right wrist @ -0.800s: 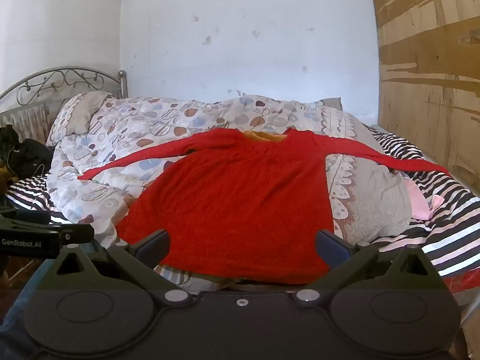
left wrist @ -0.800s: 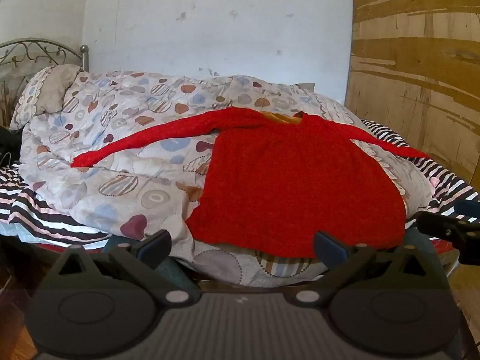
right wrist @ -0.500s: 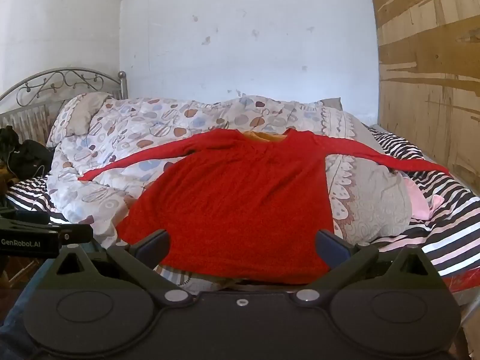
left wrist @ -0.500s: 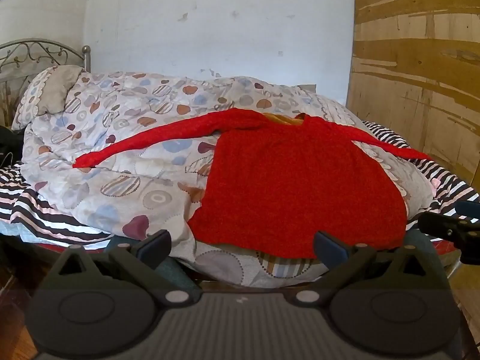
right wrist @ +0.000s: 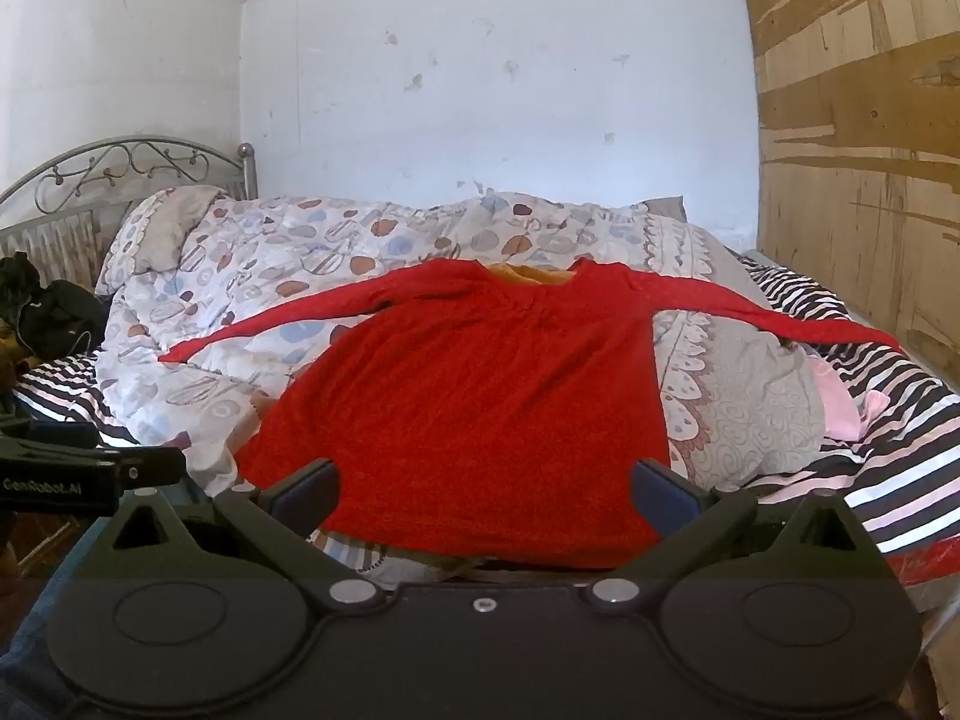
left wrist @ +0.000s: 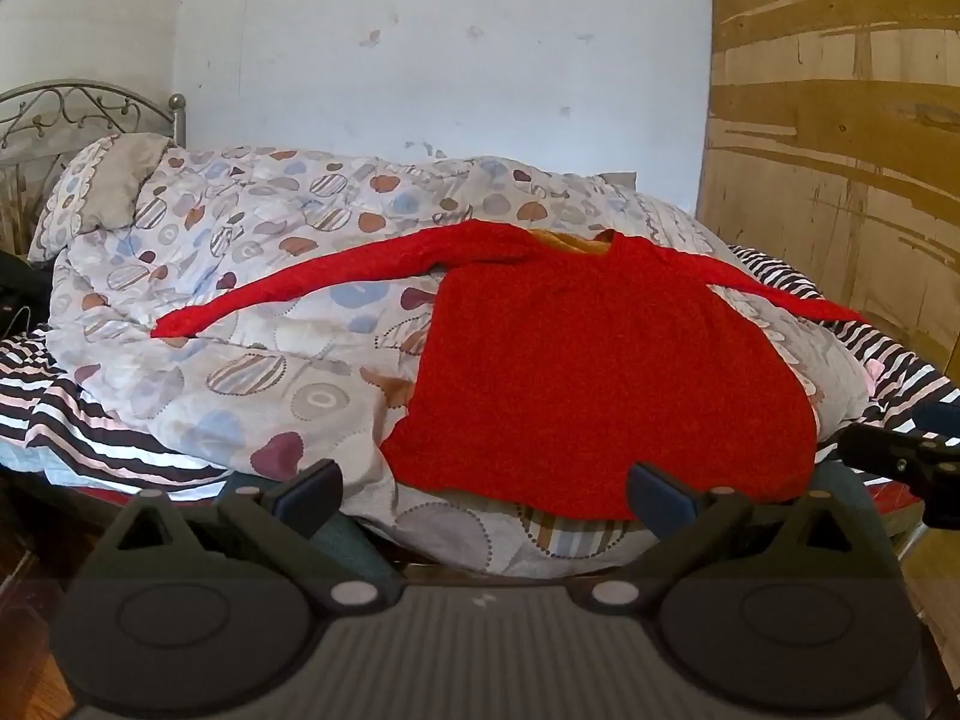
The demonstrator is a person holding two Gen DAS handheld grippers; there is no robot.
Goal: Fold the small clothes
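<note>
Both grippers hang short of the bed's near edge with fingers spread wide and nothing between them: the left gripper (left wrist: 483, 489) faces the lower left hem of the red long-sleeved top (left wrist: 600, 372), and the right gripper (right wrist: 485, 487) faces the middle of the hem. That top lies face up and unfolded on the patterned duvet (left wrist: 240, 324), neckline toward the white wall (right wrist: 480, 72) and both sleeves stretched out sideways, the right one reaching across onto the striped sheet (right wrist: 900, 480) beside a pink cloth (right wrist: 840, 402).
</note>
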